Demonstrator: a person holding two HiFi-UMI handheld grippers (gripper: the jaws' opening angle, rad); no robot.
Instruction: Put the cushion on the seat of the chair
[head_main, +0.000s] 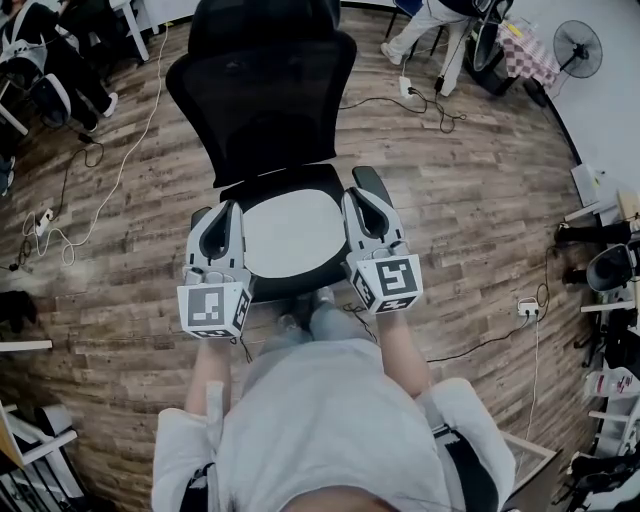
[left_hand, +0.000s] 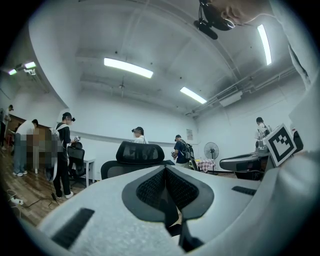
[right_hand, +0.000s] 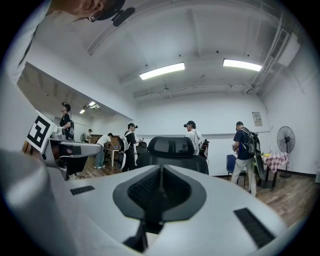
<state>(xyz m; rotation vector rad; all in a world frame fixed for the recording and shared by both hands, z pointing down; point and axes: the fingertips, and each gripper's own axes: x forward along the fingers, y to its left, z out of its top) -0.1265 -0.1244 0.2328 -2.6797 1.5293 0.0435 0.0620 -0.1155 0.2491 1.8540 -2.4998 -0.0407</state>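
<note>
cushion (head_main: 290, 232): pale grey, lies flat on the seat (head_main: 300, 284) of the black chair (head_main: 262, 100), in front of the backrest.
left gripper (head_main: 228, 208): jaws pressed together with nothing between them. It is at the cushion's left edge and points level toward the backrest.
right gripper (head_main: 357, 195): jaws together and empty. It is at the cushion's right edge and also points level.
contact: cannot tell whether either gripper touches the cushion.
cushion vs grippers: it lies between the two.
</note>
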